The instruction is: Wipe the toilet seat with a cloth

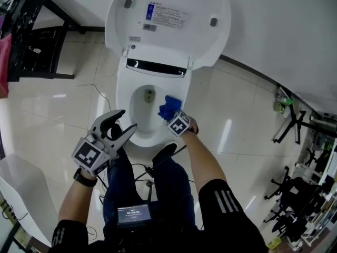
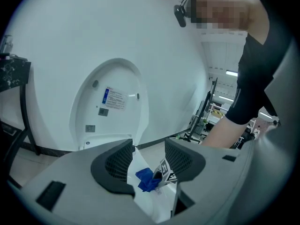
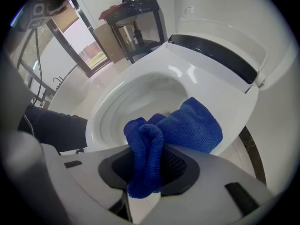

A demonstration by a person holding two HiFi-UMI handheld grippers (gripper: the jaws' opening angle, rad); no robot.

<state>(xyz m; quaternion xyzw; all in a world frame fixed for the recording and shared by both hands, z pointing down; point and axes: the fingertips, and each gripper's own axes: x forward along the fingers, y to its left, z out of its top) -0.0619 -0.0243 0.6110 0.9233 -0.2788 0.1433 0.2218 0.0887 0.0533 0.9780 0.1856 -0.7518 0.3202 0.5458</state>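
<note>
The white toilet has its lid (image 1: 168, 15) raised, and the seat (image 1: 122, 94) rings the bowl. A blue cloth (image 1: 169, 108) lies on the seat's right side, with my right gripper (image 1: 175, 118) shut on it. In the right gripper view the cloth (image 3: 187, 125) bunches between the jaws and spreads onto the seat (image 3: 220, 90). My left gripper (image 1: 125, 123) hangs open and holds nothing, by the seat's front left edge. Its own view looks between its jaws (image 2: 148, 156) at the cloth (image 2: 146, 179), the right gripper's marker cube (image 2: 165, 170) and the lid (image 2: 110, 107).
A black rack (image 1: 31, 36) stands at the upper left on the tiled floor. A white curved object (image 1: 21, 188) sits at the lower left. Stands and gear (image 1: 300, 194) crowd the right edge. Cables run under the person's legs, by a small screen (image 1: 134, 214).
</note>
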